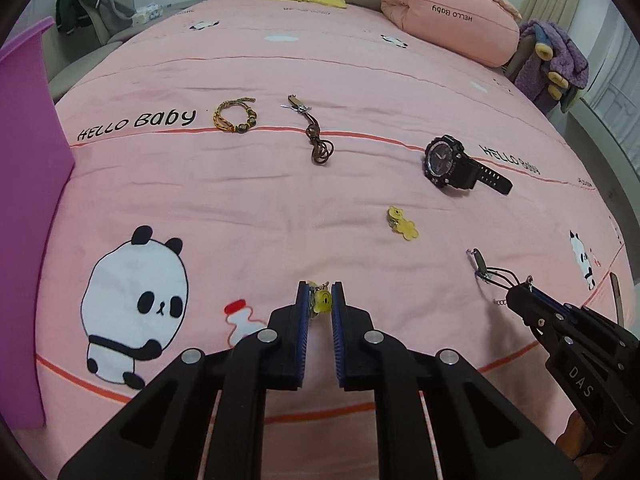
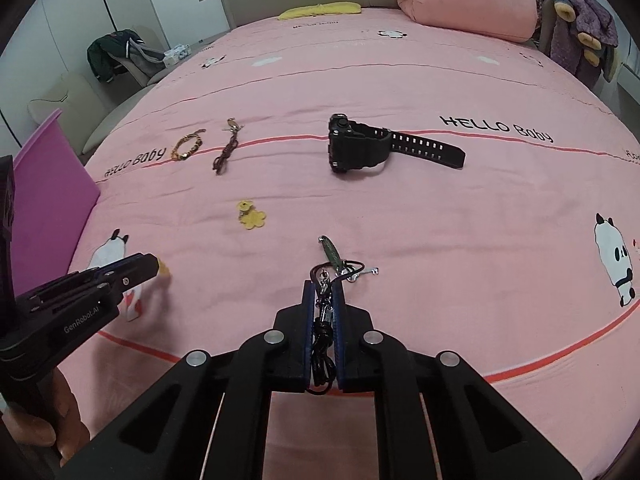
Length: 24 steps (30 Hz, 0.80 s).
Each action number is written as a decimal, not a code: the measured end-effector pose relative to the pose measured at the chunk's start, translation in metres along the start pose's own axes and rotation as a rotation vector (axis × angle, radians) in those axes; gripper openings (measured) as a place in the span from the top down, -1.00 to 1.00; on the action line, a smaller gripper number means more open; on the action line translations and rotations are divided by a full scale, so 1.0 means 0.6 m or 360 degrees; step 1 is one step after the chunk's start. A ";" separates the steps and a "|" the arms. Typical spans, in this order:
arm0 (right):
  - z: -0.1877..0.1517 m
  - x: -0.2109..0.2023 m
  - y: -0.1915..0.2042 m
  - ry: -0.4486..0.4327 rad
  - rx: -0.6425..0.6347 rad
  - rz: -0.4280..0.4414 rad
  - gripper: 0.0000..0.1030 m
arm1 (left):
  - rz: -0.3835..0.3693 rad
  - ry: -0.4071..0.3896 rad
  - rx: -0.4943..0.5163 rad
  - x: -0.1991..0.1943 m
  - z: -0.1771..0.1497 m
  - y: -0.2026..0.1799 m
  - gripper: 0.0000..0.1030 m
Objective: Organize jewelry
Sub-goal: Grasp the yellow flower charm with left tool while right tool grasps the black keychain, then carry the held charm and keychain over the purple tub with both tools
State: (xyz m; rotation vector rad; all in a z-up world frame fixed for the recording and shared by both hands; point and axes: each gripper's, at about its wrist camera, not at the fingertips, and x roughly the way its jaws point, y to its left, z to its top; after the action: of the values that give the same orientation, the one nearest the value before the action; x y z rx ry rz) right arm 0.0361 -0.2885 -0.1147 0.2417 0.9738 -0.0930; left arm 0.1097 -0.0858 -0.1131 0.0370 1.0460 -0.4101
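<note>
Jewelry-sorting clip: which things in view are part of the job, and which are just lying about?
Part of the job:
- small yellow smiley charm, in the left tongs
- black cord necklace, in the right tongs
- black digital wristwatch
- braided yellow-brown bracelet
- brown leather cord
- yellow bear-shaped clip
- purple plastic bin

Lying about:
- folded pink quilt
- dark jacket
- purple fleece garment

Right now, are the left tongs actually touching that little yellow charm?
Touching. The left wrist view shows the left tongs shut on the yellow charm, its sides pressed between both blue pads with no gap, above the pink bedspread.
</note>
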 end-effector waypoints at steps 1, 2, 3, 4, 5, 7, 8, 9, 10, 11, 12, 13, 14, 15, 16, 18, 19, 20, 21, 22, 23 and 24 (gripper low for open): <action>-0.003 -0.010 0.004 -0.0007 -0.0005 0.0013 0.84 | -0.0007 -0.0003 -0.0002 -0.011 -0.003 0.002 0.78; -0.008 -0.022 0.010 -0.0016 -0.0007 0.0033 0.84 | -0.0014 -0.0009 -0.0005 -0.023 -0.008 0.004 0.78; -0.011 -0.032 0.014 -0.0021 -0.0008 0.0048 0.84 | -0.0022 -0.0022 -0.0008 -0.038 -0.014 0.007 0.78; -0.014 -0.040 0.017 -0.0026 -0.0011 0.0060 0.84 | -0.0026 -0.0035 -0.0008 -0.049 -0.015 0.008 0.78; -0.017 -0.051 0.022 -0.0035 -0.0017 0.0074 0.84 | -0.0027 -0.0054 -0.0006 -0.063 -0.019 0.008 0.78; -0.023 -0.074 0.035 -0.0058 -0.0032 0.0105 0.84 | -0.0033 -0.0092 0.0003 -0.092 -0.024 0.011 0.78; -0.024 -0.084 0.041 -0.0069 -0.0038 0.0118 0.84 | -0.0036 -0.0106 0.0008 -0.103 -0.026 0.012 0.78; -0.024 -0.096 0.049 -0.0081 -0.0044 0.0134 0.84 | -0.0037 -0.0119 0.0011 -0.117 -0.030 0.014 0.78; -0.024 -0.107 0.056 -0.0091 -0.0048 0.0152 0.84 | -0.0036 -0.0136 0.0010 -0.131 -0.033 0.018 0.78; -0.023 -0.120 0.065 -0.0105 -0.0053 0.0177 0.84 | -0.0033 -0.0150 0.0007 -0.143 -0.034 0.022 0.78; -0.022 -0.133 0.074 -0.0122 -0.0061 0.0196 0.84 | -0.0026 -0.0162 0.0003 -0.156 -0.037 0.026 0.78; -0.020 -0.146 0.084 -0.0143 -0.0075 0.0215 0.84 | -0.0016 -0.0183 -0.0002 -0.174 -0.040 0.032 0.78; -0.018 -0.155 0.092 -0.0158 -0.0090 0.0227 0.84 | -0.0012 -0.0196 -0.0005 -0.186 -0.043 0.037 0.78; -0.015 -0.165 0.103 -0.0176 -0.0108 0.0241 0.84 | -0.0007 -0.0217 -0.0009 -0.204 -0.046 0.044 0.78; -0.013 -0.175 0.113 -0.0189 -0.0122 0.0258 0.84 | -0.0001 -0.0237 -0.0014 -0.220 -0.047 0.051 0.78; -0.007 -0.194 0.137 -0.0217 -0.0155 0.0303 0.84 | 0.0005 -0.0270 -0.0036 -0.251 -0.048 0.068 0.78; -0.005 -0.201 0.149 -0.0229 -0.0172 0.0318 0.84 | -0.0001 -0.0277 -0.0058 -0.263 -0.049 0.076 0.78; -0.001 -0.209 0.164 -0.0243 -0.0195 0.0339 0.84 | -0.0014 -0.0284 -0.0084 -0.277 -0.048 0.088 0.78; 0.003 -0.216 0.178 -0.0256 -0.0212 0.0364 0.84 | -0.0017 -0.0296 -0.0106 -0.291 -0.046 0.098 0.78; 0.009 -0.222 0.192 -0.0266 -0.0224 0.0395 0.84 | -0.0009 -0.0313 -0.0121 -0.305 -0.044 0.109 0.78; 0.014 -0.228 0.205 -0.0274 -0.0234 0.0420 0.84 | 0.0002 -0.0334 -0.0130 -0.318 -0.042 0.118 0.78; 0.019 -0.234 0.219 -0.0285 -0.0249 0.0444 0.84 | 0.0011 -0.0362 -0.0140 -0.335 -0.039 0.129 0.78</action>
State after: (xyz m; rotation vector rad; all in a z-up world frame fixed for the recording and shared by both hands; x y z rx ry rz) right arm -0.0091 -0.1683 0.0287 0.2190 0.7570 0.2132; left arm 0.0302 0.0532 0.0326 -0.0830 0.8381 -0.3524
